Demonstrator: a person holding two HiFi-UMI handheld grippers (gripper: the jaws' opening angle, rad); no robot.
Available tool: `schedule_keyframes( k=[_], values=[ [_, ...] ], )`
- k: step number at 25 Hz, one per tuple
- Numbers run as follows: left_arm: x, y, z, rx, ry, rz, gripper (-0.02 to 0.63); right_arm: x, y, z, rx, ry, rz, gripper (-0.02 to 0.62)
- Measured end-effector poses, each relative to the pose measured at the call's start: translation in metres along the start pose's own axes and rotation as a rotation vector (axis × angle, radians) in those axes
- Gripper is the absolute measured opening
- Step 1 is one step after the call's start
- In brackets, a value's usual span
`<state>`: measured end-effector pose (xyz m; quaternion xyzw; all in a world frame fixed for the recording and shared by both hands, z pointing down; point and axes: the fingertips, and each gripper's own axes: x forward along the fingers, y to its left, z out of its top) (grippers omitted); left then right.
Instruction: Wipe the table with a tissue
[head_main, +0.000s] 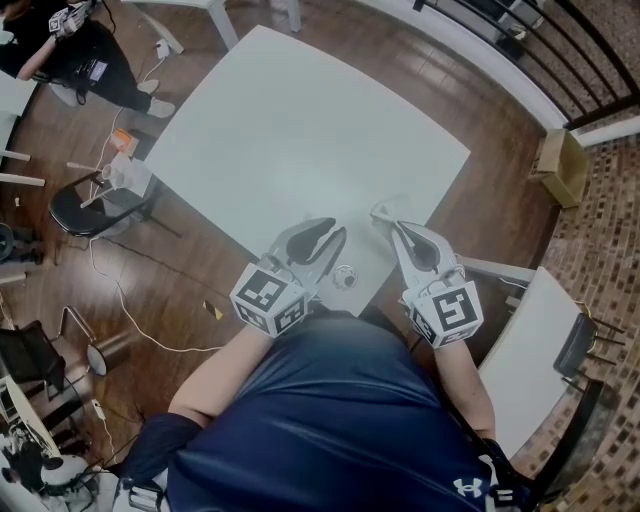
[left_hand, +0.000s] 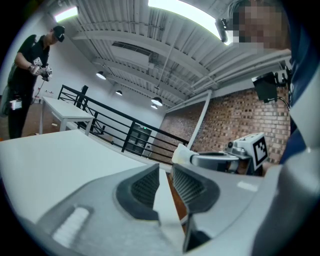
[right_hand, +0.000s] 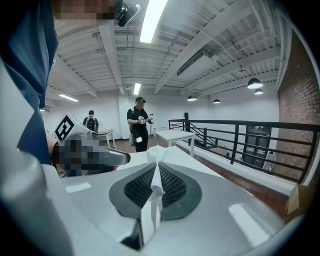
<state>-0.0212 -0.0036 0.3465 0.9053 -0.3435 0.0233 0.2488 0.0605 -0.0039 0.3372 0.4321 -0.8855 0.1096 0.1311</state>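
A white table (head_main: 290, 130) fills the middle of the head view. My right gripper (head_main: 386, 218) hovers over its near edge, shut on a white tissue (head_main: 380, 212) that sticks out past the tips. In the right gripper view the tissue (right_hand: 159, 153) is pinched between the ribbed pads (right_hand: 172, 186) of my right gripper (right_hand: 156, 164) and bunches up in front. My left gripper (head_main: 332, 233) is beside it on the left, over the same edge. In the left gripper view my left gripper (left_hand: 165, 169) stands open with only the table (left_hand: 55, 155) behind the gap, and the right gripper's tissue (left_hand: 182, 154) is just ahead.
A small round object (head_main: 345, 277) lies at the table's near edge between the grippers. A black chair (head_main: 85, 208) stands left of the table, a second white table (head_main: 530, 350) at the right. A cardboard box (head_main: 560, 165) and a railing (head_main: 560, 50) are at the upper right. A person (head_main: 85, 50) stands far left.
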Motion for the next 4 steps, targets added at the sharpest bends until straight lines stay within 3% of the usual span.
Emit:
schedule_keyframes(
  k=[4],
  values=[
    [-0.0004, 0.0046, -0.0002, -0.002, 0.0, 0.0, 0.086, 0.0042, 0.0008, -0.0009, -0.001, 0.003, -0.002, 0.012]
  ],
)
